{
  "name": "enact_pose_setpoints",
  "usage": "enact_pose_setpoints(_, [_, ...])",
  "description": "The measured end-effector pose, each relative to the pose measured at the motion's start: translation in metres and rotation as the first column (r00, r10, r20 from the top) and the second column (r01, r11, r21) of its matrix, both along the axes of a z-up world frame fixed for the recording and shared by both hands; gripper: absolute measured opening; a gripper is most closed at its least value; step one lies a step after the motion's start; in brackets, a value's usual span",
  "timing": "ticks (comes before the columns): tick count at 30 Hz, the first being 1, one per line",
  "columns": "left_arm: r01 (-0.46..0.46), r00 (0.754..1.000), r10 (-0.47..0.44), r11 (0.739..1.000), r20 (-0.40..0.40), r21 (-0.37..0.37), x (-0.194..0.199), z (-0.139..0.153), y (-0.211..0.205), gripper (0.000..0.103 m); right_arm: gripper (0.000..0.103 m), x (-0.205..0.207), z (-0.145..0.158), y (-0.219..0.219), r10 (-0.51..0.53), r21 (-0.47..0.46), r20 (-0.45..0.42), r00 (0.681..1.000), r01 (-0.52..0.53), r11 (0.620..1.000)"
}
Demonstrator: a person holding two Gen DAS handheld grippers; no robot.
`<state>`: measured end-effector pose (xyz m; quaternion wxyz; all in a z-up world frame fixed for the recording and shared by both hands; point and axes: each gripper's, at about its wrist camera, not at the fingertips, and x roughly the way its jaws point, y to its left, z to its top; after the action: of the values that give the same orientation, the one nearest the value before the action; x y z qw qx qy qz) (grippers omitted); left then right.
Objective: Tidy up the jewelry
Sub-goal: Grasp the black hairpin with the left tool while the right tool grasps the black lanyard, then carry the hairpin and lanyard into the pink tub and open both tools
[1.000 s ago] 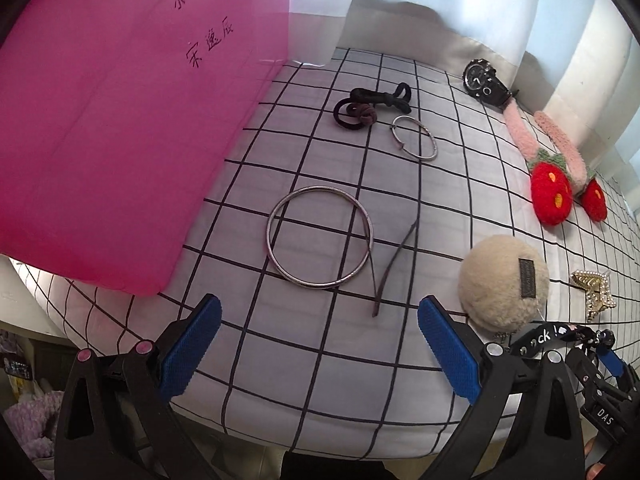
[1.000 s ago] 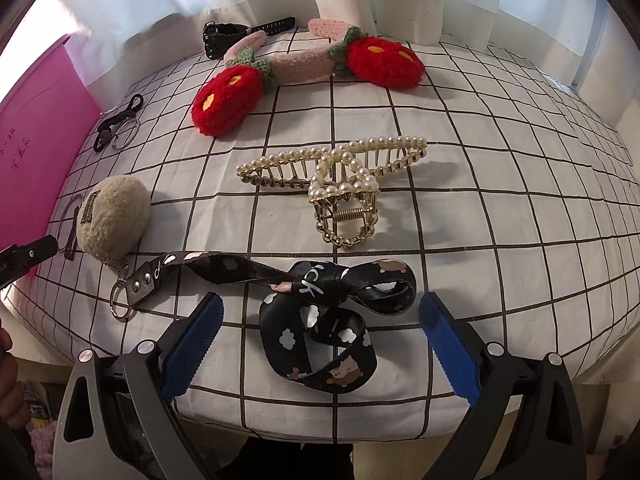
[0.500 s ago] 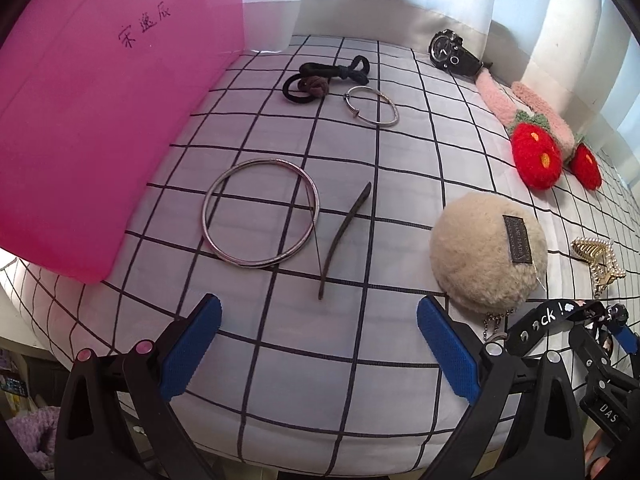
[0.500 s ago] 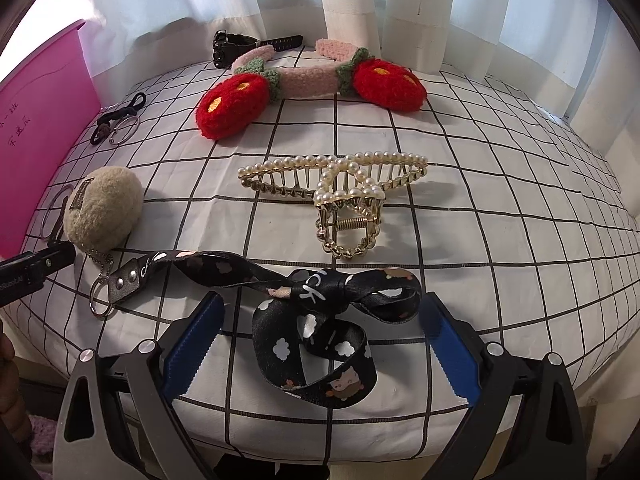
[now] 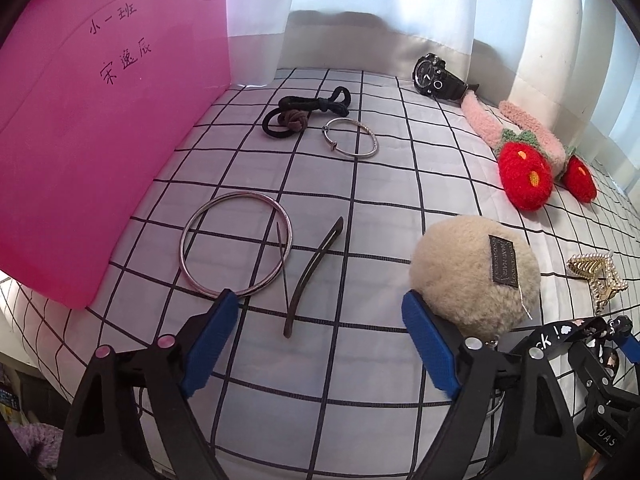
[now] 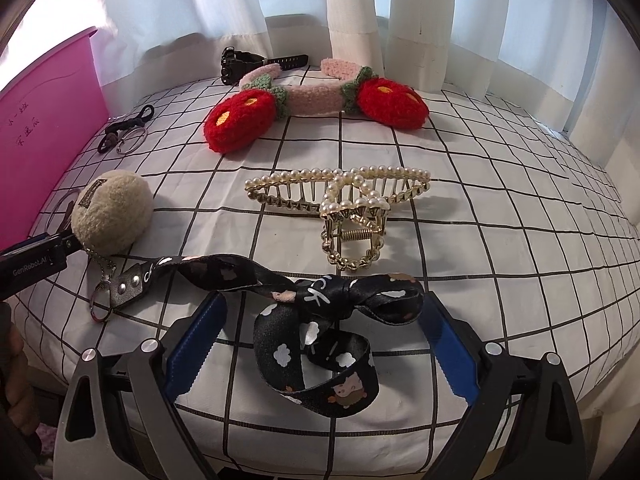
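The left gripper hangs over the white checked bed cover; its jaws have just been closing but are spread, with the thin dark hair clip lying between them, untouched, beside the big silver bangle. The right gripper has its jaws spread around the black cartoon ribbon strap, not pinching it.
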<state>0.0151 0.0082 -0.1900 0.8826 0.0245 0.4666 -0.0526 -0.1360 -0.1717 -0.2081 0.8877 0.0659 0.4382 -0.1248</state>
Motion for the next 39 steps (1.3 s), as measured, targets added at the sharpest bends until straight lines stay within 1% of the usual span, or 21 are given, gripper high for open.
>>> enact_pose_setpoints(1, [0.002, 1.000, -0.002, 1.000, 0.006, 0.001, 0.000, 0.000, -0.001, 0.074, 0.088, 0.000, 0.001, 0.001, 0.007, -0.003, 0.004, 1.000, -0.007, 1.000])
enact_pose_setpoints(2, [0.004, 1.000, -0.004, 1.000, 0.011, -0.001, -0.001, 0.000, -0.001, 0.070, 0.083, 0.000, 0.001, 0.003, 0.015, -0.006, 0.008, 1.000, -0.015, 1.000])
enact_pose_setpoints(3, [0.006, 1.000, -0.006, 1.000, 0.015, -0.003, -0.002, 0.001, -0.001, 0.064, 0.075, 0.000, 0.002, 0.005, 0.024, -0.009, 0.012, 1.000, -0.024, 1.000])
enact_pose_setpoints(4, [0.007, 1.000, -0.007, 1.000, 0.021, -0.004, -0.003, 0.002, -0.001, 0.059, 0.071, 0.000, 0.003, 0.007, 0.032, -0.011, 0.015, 0.999, -0.032, 0.999])
enact_pose_setpoints(5, [0.008, 1.000, -0.007, 1.000, 0.027, -0.005, -0.004, 0.003, -0.001, 0.049, 0.063, 0.001, 0.004, 0.008, 0.041, -0.013, 0.017, 0.999, -0.041, 0.999])
enact_pose_setpoints(6, [0.009, 0.999, -0.009, 1.000, 0.032, -0.006, -0.005, 0.003, -0.002, 0.036, 0.055, 0.001, 0.005, 0.010, 0.047, -0.015, 0.019, 0.999, -0.047, 0.999])
enact_pose_setpoints(7, [0.014, 0.999, -0.013, 1.000, 0.037, -0.004, -0.006, 0.004, -0.003, 0.031, 0.051, 0.001, 0.006, 0.011, 0.052, -0.017, 0.021, 0.998, -0.051, 0.999])
enact_pose_setpoints(9, [0.026, 0.999, -0.026, 1.000, 0.041, -0.001, -0.007, 0.005, -0.005, 0.010, 0.033, 0.002, 0.007, 0.013, 0.058, -0.022, 0.022, 0.998, -0.057, 0.998])
enact_pose_setpoints(10, [0.031, 0.999, -0.031, 1.000, 0.042, 0.000, -0.008, 0.005, -0.007, 0.008, 0.031, 0.002, 0.008, 0.013, 0.061, -0.021, 0.021, 0.998, -0.061, 0.998])
enact_pose_setpoints(11, [0.033, 0.998, -0.033, 0.999, 0.044, 0.003, -0.008, 0.004, -0.007, 0.007, 0.029, 0.002, 0.008, 0.013, 0.064, -0.019, 0.021, 0.998, -0.064, 0.998])
enact_pose_setpoints(12, [0.033, 0.998, -0.033, 0.999, 0.045, 0.004, -0.008, 0.004, -0.007, 0.007, 0.024, 0.003, 0.008, 0.013, 0.068, -0.016, 0.020, 0.997, -0.068, 0.998])
enact_pose_setpoints(14, [0.030, 0.999, -0.030, 1.000, 0.042, -0.005, -0.009, 0.004, -0.006, 0.007, 0.019, 0.003, 0.008, 0.013, 0.078, -0.003, 0.020, 0.997, -0.078, 0.997])
enact_pose_setpoints(17, [0.024, 0.999, -0.023, 1.000, 0.037, -0.008, -0.010, 0.004, -0.004, 0.006, 0.015, 0.002, 0.010, 0.014, 0.088, 0.006, 0.024, 0.996, -0.088, 0.996])
enact_pose_setpoints(22, [0.028, 0.998, -0.028, 1.000, 0.056, -0.006, -0.017, 0.013, -0.002, 0.006, 0.014, -0.002, 0.020, 0.017, 0.100, -0.001, 0.056, 0.993, -0.101, 0.995])
enact_pose_setpoints(30, [0.024, 0.997, -0.023, 1.000, 0.075, -0.014, -0.024, 0.033, 0.001, 0.006, 0.013, -0.008, 0.051, 0.013, 0.109, -0.026, 0.113, 0.988, -0.107, 0.994])
enact_pose_setpoints(34, [0.023, 0.995, -0.021, 1.000, 0.098, -0.015, -0.031, 0.051, 0.001, 0.006, 0.013, -0.012, 0.073, 0.013, 0.123, -0.040, 0.148, 0.981, -0.118, 0.992])
enact_pose_setpoints(39, [0.018, 0.992, -0.014, 0.999, 0.128, -0.030, -0.041, 0.082, 0.000, 0.006, 0.013, -0.016, 0.105, 0.010, 0.146, -0.045, 0.202, 0.968, -0.140, 0.989])
